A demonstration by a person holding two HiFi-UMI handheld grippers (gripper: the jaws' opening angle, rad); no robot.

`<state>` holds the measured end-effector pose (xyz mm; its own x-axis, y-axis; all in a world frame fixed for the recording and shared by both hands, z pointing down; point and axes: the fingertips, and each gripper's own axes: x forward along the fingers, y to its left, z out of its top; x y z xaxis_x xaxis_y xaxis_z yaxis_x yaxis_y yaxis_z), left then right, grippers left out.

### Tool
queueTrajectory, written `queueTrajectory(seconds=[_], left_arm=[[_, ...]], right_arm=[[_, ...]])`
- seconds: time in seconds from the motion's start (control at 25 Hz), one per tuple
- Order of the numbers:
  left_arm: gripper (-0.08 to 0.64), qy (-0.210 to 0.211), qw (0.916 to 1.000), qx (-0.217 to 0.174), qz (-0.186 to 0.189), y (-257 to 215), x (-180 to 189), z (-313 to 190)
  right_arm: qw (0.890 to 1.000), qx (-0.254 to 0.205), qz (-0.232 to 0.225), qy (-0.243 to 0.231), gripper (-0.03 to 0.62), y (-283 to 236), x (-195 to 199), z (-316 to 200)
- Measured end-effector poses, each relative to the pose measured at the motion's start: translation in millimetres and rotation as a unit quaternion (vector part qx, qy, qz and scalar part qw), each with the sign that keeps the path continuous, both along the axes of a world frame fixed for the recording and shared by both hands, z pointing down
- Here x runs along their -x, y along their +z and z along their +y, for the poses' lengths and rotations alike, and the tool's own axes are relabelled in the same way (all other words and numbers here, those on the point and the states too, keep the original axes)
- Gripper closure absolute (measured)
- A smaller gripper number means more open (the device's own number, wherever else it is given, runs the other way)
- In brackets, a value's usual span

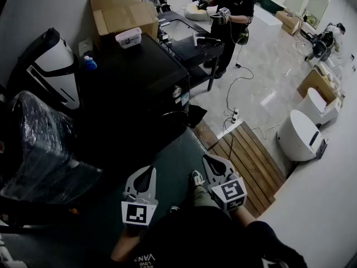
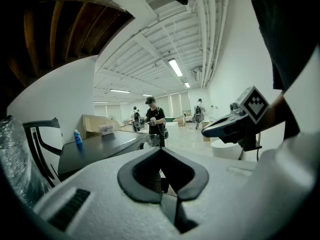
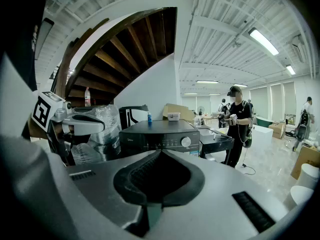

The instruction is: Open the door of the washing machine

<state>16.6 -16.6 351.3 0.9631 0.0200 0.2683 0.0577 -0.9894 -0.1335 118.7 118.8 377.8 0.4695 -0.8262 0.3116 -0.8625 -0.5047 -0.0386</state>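
The black front-loading washing machine (image 1: 139,82) stands ahead of me, its control knob (image 1: 177,92) on the front panel; the door below it is dark and hard to make out. Both grippers hover a good way short of it, side by side above a dark mat. My left gripper (image 1: 149,170) is shut with nothing in it, and so is my right gripper (image 1: 208,159). In the right gripper view the machine (image 3: 155,134) and its knob (image 3: 185,142) sit straight beyond the shut jaws (image 3: 159,153). The left gripper view shows its shut jaws (image 2: 160,150) aimed past the machine's right corner (image 2: 100,146).
A plastic tub (image 1: 129,37) and a blue bottle (image 1: 89,63) rest on the machine's top. A cardboard box (image 1: 120,13) is behind it, a plastic-wrapped bundle (image 1: 39,144) to its left, a black table (image 1: 192,43) to its right. A person (image 1: 231,15) stands beyond. White appliances (image 1: 301,135) stand at the right.
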Motion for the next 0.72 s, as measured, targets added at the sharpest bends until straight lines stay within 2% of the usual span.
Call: queueTrajectory(seconds=[0.12,0.32,0.4,0.52,0.56,0.64,0.72], left_arm=[[0.543,0.001,1.0,-0.001,-0.003,-1,4,-3],[0.541,0.018,0.9998,0.0,-0.002,2,4,-1],[0.539,0.03,0.9995,0.0,-0.012,8,-1,0],[0.535,0.04,0.9985,0.001,-0.038,25,-14,-3],[0.511,0.04,0.9982,0.001,-0.045,32,-21,-5],[0.353,0.041,0.9974,0.002,-0.06,45,-36,-9],[0.344,0.038,0.9969,-0.002,-0.069,56,-52,-15]], right_arm=[[1.0,-0.001,-0.004,0.0,0.588,-1,5,-2],[0.999,-0.028,-0.011,-0.01,0.584,-8,11,-8],[1.0,-0.025,-0.011,-0.014,0.51,-7,8,-11],[1.0,-0.01,-0.014,-0.019,0.482,5,-6,-15],[1.0,-0.008,-0.018,-0.021,0.47,10,-13,-17],[0.999,-0.003,-0.029,-0.03,0.441,22,-29,-22],[0.998,0.005,-0.034,-0.044,0.431,34,-48,-30]])
